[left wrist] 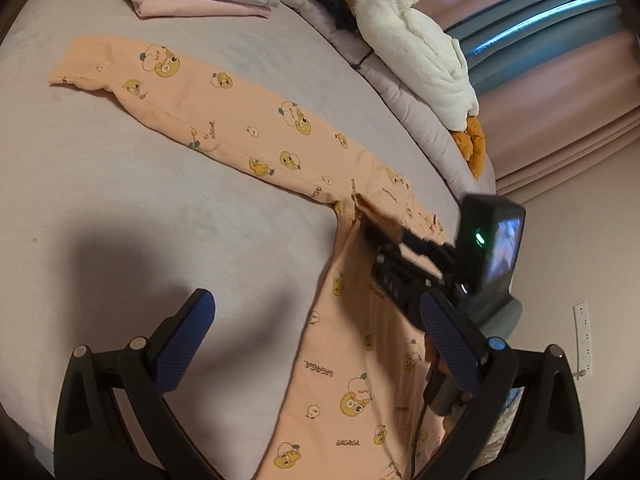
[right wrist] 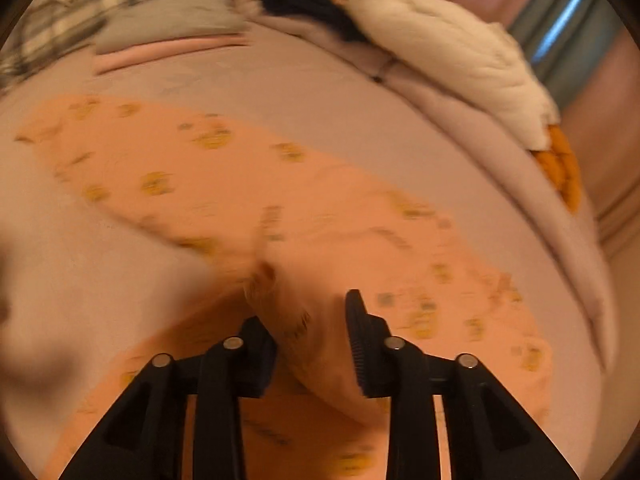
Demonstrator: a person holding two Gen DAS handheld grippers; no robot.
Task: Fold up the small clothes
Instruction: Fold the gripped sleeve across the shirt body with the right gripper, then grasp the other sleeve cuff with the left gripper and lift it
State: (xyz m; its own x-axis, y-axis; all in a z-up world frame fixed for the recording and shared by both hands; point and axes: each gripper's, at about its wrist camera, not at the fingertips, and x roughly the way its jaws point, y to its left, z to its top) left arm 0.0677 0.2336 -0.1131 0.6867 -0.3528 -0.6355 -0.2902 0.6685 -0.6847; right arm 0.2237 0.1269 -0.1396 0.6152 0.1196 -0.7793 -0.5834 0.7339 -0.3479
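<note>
A white plush duck [left wrist: 416,44] lies along the bed's [left wrist: 120,184] edge.

left gripper [left wrist: 316,344]: black plastic arms that branch like a fork toward the tips
left pads [left wrist: 182,344]: dark blue, finely dimpled, long with rounded ends
left pivots: round silver pins at the joints; one blue round cap beside the right-hand finger
right gripper [right wrist: 310,344]: black forked arms, silver pins at the joints
right pads [right wrist: 358,344]: black with ribbed faces
right gripper's camera block [left wrist: 490,240]: black box with a green light, a small lit screen and a dark cable below
</note>
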